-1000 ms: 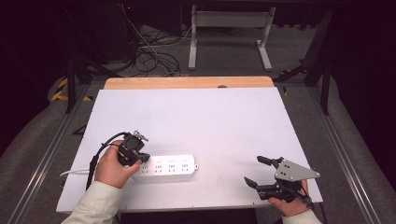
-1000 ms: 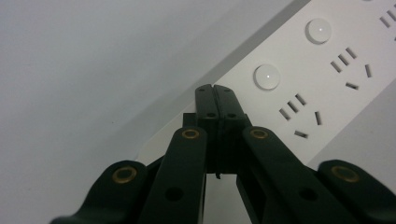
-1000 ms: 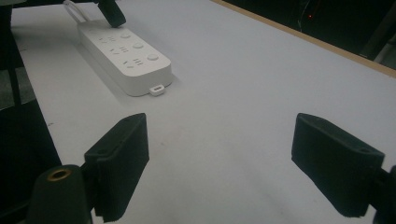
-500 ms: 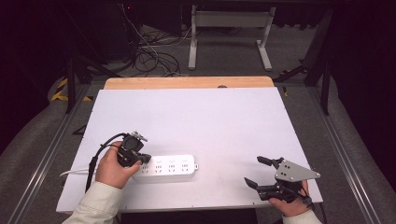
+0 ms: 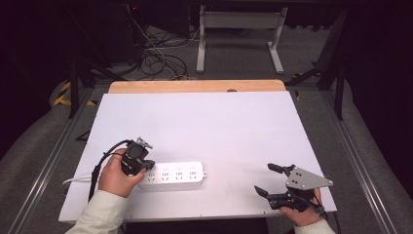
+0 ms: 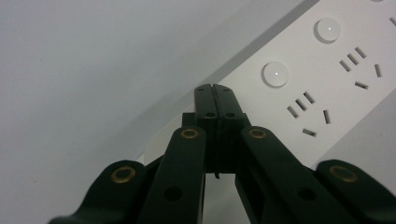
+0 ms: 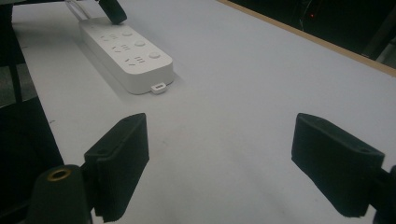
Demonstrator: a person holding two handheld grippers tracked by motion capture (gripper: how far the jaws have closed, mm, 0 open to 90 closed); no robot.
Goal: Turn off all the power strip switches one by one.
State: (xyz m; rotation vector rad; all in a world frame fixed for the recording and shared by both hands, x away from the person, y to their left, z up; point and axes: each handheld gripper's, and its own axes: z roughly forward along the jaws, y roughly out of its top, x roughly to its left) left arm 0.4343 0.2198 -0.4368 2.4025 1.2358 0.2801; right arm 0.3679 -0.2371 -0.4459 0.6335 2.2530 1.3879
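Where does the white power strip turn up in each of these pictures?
High view: the power strip lies near the table's front left.
Left gripper view: it fills the upper right.
Right gripper view: it sits upper left.
Shared landmark: the left gripper at the strip's cord end.

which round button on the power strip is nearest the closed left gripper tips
The lower round button on the power strip: it lies just right of the shut left gripper. The other button lies farther along.

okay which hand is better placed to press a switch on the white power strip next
Left. The left tool, jaws shut, sits over the power strip's near end, right by a round switch. The right tool rests open near the table edge, well apart from the strip.
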